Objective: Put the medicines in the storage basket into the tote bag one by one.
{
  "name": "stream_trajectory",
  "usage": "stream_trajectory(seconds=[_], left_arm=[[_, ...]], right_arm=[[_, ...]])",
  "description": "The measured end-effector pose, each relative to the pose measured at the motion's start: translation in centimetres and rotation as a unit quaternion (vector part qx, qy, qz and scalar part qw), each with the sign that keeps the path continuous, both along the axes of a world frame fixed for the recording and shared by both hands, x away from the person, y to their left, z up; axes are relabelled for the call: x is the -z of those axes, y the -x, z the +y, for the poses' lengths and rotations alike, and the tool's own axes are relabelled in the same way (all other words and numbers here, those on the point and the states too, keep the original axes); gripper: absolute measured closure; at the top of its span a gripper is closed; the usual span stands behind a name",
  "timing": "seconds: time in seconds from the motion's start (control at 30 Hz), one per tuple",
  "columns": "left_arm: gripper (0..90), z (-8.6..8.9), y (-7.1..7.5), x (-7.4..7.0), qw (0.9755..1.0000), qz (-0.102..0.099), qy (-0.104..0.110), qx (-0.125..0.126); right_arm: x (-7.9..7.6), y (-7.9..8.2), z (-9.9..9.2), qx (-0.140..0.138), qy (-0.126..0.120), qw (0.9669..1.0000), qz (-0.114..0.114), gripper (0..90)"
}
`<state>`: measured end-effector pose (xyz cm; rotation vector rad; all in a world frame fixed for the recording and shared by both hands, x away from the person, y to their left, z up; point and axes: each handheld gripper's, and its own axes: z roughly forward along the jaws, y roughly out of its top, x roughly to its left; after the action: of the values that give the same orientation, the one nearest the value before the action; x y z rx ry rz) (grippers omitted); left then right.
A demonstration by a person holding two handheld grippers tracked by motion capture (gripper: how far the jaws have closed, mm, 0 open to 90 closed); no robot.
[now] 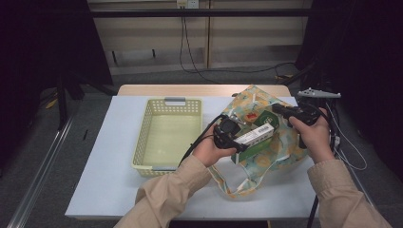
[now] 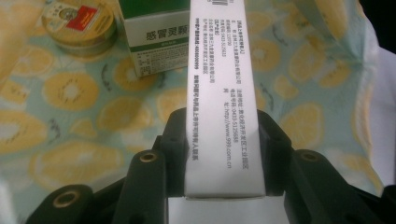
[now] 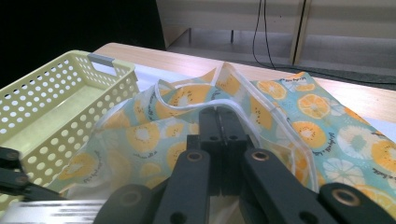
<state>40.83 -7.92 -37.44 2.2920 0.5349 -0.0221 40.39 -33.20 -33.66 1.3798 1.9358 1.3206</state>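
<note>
Fruit-print bag [image 1: 266,156] lies just right of the yellow basket [image 1: 142,142]; my right gripper [image 3: 223,122] is pinching its rim, my left gripper [image 2: 223,140] is clamped on the long white box [image 2: 219,93] over the bag's mouth

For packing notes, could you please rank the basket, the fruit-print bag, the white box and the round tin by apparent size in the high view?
1. Bag and basket: look about alike, so unranked.
2. White box, held in the left gripper.
3. Round tin, smallest, partly hidden.
</note>
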Motion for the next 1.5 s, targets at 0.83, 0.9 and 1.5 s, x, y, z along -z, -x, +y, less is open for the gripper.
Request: stream_trajectory(seconds=[0.83,0.9,1.5], left_arm=[[60.7,-6.7,-2.5,3.1,0.9971,-0.022,0.056,-0.047],[49.6,-6.6,-2.4,3.0,0.9969,-0.021,0.051,-0.056],[35.5,-2.5,-0.6,1.4,0.9978,-0.04,0.044,-0.028]], right_arm=[[0.3,-0.3,0.2,-0.002,-0.001,1.0,0.005,90.0],[0.3,-0.2,0.2,-0.003,0.0,1.0,0.005,90.0],[0.6,-0.3,0.2,0.002,0.001,1.0,0.008,90.0]])
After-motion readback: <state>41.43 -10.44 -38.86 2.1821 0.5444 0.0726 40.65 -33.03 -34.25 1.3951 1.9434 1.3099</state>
